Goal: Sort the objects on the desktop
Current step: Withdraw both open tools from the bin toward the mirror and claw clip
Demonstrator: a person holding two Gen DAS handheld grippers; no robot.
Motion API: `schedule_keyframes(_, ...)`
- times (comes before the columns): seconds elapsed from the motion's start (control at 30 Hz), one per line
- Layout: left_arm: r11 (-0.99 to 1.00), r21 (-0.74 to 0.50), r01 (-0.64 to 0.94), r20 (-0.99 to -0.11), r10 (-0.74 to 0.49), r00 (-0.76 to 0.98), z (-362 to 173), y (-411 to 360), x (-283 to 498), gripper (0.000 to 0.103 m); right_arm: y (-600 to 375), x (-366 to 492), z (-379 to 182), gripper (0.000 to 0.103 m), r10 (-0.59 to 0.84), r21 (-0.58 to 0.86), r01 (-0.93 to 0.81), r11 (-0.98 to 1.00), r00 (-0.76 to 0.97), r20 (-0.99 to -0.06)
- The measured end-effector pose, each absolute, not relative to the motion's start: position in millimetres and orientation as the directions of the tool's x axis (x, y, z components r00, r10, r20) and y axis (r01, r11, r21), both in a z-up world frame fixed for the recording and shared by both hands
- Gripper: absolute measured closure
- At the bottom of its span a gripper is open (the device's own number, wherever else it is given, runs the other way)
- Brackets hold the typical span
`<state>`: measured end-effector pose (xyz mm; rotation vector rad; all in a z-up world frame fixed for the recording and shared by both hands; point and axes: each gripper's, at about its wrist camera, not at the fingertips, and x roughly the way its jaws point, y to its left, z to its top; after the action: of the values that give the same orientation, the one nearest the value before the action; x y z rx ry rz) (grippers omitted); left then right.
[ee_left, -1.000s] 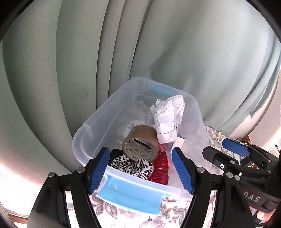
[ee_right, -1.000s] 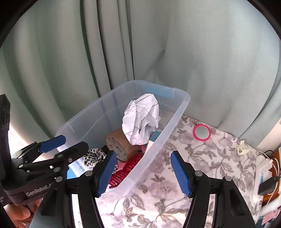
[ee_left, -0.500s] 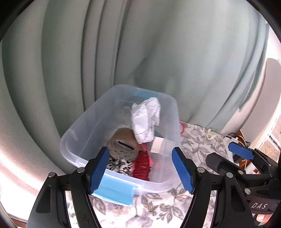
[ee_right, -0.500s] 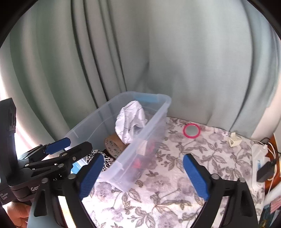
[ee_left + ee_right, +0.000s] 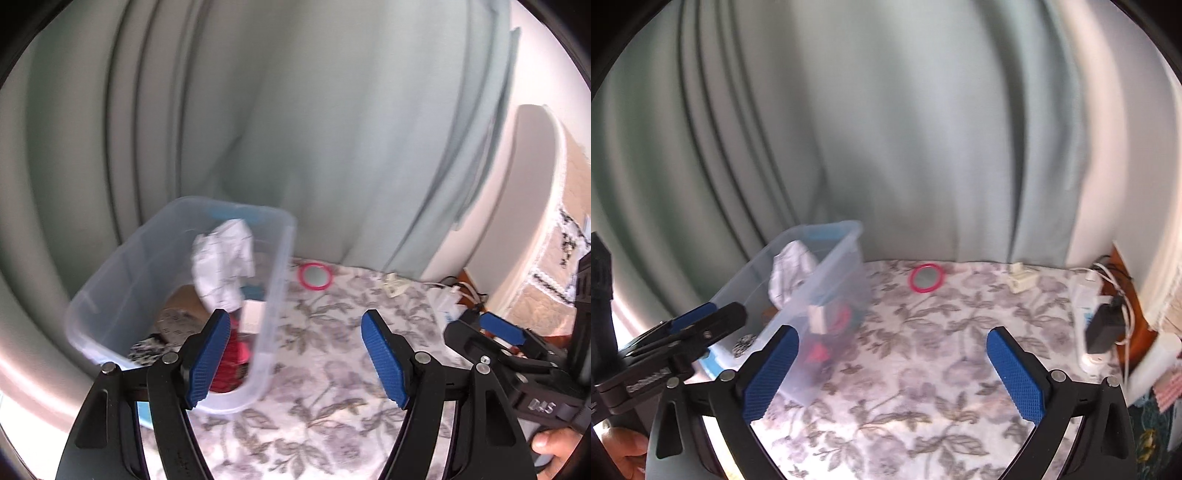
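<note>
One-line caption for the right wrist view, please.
Right claw, jaws opening and empty, over the floral cloth, with the pink-rimmed mirror ahead and the filled clear bin beside it.

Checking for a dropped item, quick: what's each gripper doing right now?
Left gripper: open, holding nothing.
Right gripper: jaws opening wide, nothing between them.
</note>
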<state>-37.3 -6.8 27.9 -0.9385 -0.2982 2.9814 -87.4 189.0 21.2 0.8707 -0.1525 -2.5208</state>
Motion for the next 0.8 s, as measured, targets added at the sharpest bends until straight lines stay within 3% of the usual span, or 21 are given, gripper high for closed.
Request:
schedule_keyframes(0.27, -0.964, -0.254, -0.077, -0.560, 0.211, -0.801, 6.9, 35.4, -68.7, 0.029, 229.4, -110.8, -8.9, 0.000, -0.399, 0.255, 0.307, -0.917, -0.702, -0.589)
schedule_keyframes(0.8, -0.972, -0.204, -0.119, -0.656, 0.226, -0.720, -67.1, 66.8, -160.5, 0.029, 256.1, -176.6, -45.2, 0.000, -0.392, 0.310, 0.245, -0.919, -0.657, -0.644)
